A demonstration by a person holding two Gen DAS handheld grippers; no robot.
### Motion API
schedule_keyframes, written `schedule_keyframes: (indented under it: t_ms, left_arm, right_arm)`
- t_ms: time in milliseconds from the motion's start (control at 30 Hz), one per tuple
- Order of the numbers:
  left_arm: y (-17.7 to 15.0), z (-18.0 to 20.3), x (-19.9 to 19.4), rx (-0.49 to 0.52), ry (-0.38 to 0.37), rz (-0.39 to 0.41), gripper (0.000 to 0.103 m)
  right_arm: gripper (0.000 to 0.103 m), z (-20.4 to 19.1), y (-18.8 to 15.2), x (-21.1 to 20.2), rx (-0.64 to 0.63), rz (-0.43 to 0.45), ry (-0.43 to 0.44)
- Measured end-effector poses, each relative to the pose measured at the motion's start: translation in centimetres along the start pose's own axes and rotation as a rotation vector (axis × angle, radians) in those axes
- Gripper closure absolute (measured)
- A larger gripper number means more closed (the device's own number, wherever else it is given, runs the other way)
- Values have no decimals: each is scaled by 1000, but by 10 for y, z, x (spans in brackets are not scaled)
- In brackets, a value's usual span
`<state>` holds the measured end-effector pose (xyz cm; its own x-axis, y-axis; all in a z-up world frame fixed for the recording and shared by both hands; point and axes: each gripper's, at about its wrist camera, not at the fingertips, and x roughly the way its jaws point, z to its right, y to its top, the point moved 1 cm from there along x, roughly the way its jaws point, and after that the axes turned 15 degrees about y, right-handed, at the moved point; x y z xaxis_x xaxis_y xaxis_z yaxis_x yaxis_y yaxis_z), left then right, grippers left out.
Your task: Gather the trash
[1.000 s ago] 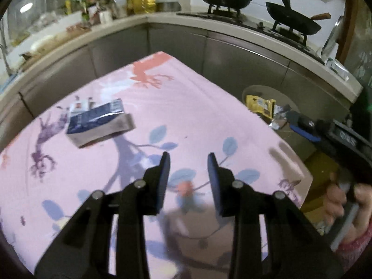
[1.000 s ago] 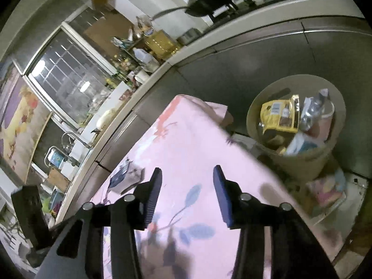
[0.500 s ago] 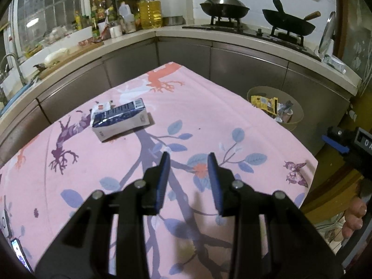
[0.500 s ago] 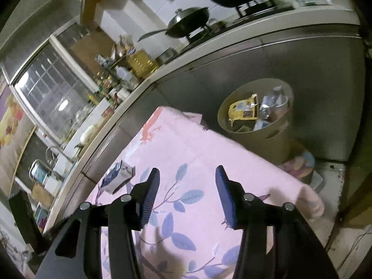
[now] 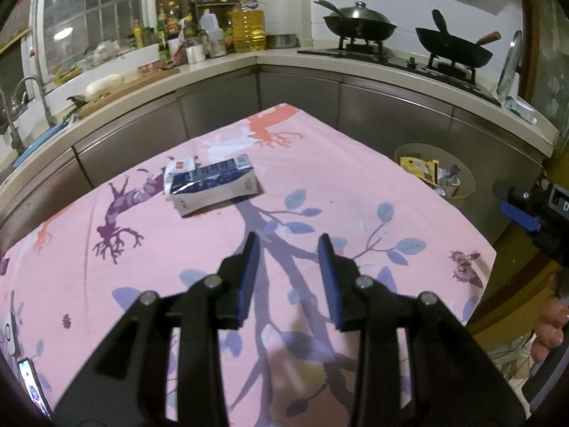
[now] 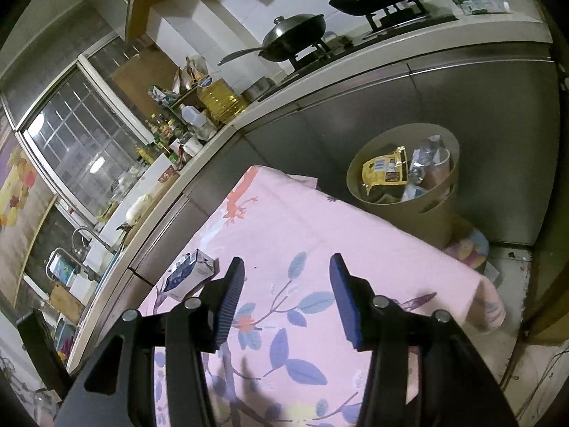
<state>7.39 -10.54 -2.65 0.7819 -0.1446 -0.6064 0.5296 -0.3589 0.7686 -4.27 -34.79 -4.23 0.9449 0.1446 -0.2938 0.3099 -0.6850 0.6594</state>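
A dark blue and white carton (image 5: 213, 185) lies on its side on the pink flowered tablecloth (image 5: 320, 185), with a small white packet (image 5: 179, 167) behind it. It also shows in the right wrist view (image 6: 190, 277). My left gripper (image 5: 288, 249) is open and empty, above the cloth, nearer than the carton and to its right. My right gripper (image 6: 286, 267) is open and empty over the table's right part. A beige round trash bin (image 6: 409, 192) holding wrappers stands on the floor past the table's far right corner; it also shows in the left wrist view (image 5: 435, 172).
Steel kitchen cabinets (image 5: 302, 96) wrap the table's far sides. Two pans (image 5: 359, 28) sit on the stove. Bottles and an oil jug (image 5: 249, 30) crowd the counter corner. A phone (image 5: 33, 388) lies at the table's near left edge. The right gripper (image 5: 526, 210) shows at the right.
Both grippers have drawn back and risen, so more of the table shows. The right gripper has moved away from the bin. The carton has not moved.
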Motion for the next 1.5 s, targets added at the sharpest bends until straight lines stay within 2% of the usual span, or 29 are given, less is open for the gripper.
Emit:
schedule_keyframes:
  t_ms: [33, 67, 300, 400, 933, 1500]
  left_arm:
    - [-1, -3, 0, -7, 3, 2, 61]
    - [-2, -7, 0, -13, 11, 7, 60]
    - [-8, -29, 8, -46, 39, -8, 60]
    - [-12, -41, 10, -65, 59, -14, 60]
    - [-37, -114, 33, -209, 133, -68, 60]
    - [-50, -167, 58, -313, 203, -133, 60]
  right_arm:
    - [55, -2, -1, 1, -4, -2, 1]
    - [55, -4, -2, 3, -9, -7, 1]
    - [54, -20, -9, 21, -37, -36, 20]
    - [50, -26, -16, 32, -49, -66, 27]
    - [49, -74, -49, 92, -139, -223, 75]
    - [49, -90, -61, 134, -165, -306, 89]
